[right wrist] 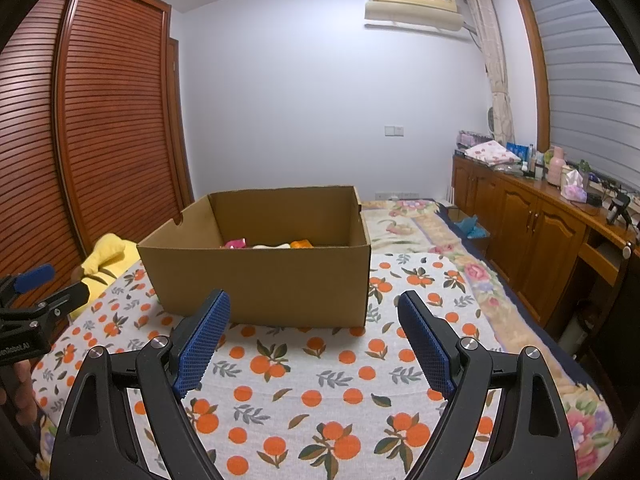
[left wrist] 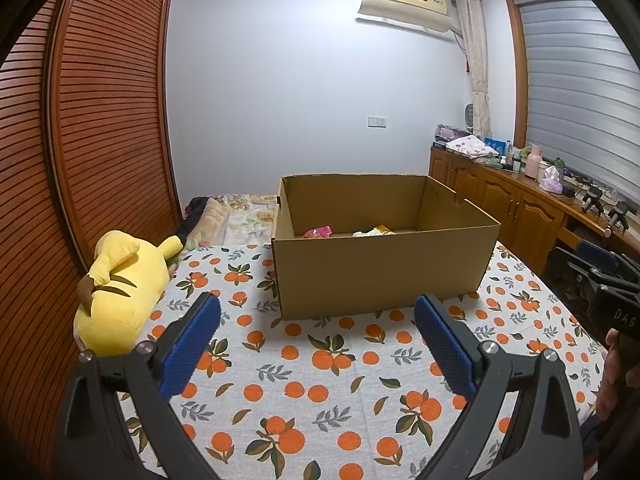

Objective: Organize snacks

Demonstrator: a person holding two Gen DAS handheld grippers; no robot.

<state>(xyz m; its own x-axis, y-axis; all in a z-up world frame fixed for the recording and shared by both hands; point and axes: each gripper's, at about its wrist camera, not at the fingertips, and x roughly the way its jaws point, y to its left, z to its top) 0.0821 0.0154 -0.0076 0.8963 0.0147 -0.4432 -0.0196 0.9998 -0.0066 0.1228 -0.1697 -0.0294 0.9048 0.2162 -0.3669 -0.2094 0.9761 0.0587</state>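
Note:
An open cardboard box (left wrist: 380, 276) stands on the orange-print cloth (left wrist: 320, 392); it also shows in the right wrist view (right wrist: 264, 280). Inside lie a pink packet (left wrist: 318, 232), a pale packet (left wrist: 370, 233) and an orange packet (right wrist: 301, 244), mostly hidden by the front wall. My left gripper (left wrist: 318, 312) is open and empty, short of the box's front wall. My right gripper (right wrist: 314, 308) is open and empty, also short of the box. Each gripper shows at the edge of the other's view (left wrist: 612, 292) (right wrist: 32, 300).
A yellow plush toy (left wrist: 120, 292) lies left of the box beside the slatted wardrobe (left wrist: 80, 140). A floral blanket (right wrist: 420, 228) lies behind the box. A wooden cabinet (right wrist: 532, 220) with bottles and clutter runs along the right wall.

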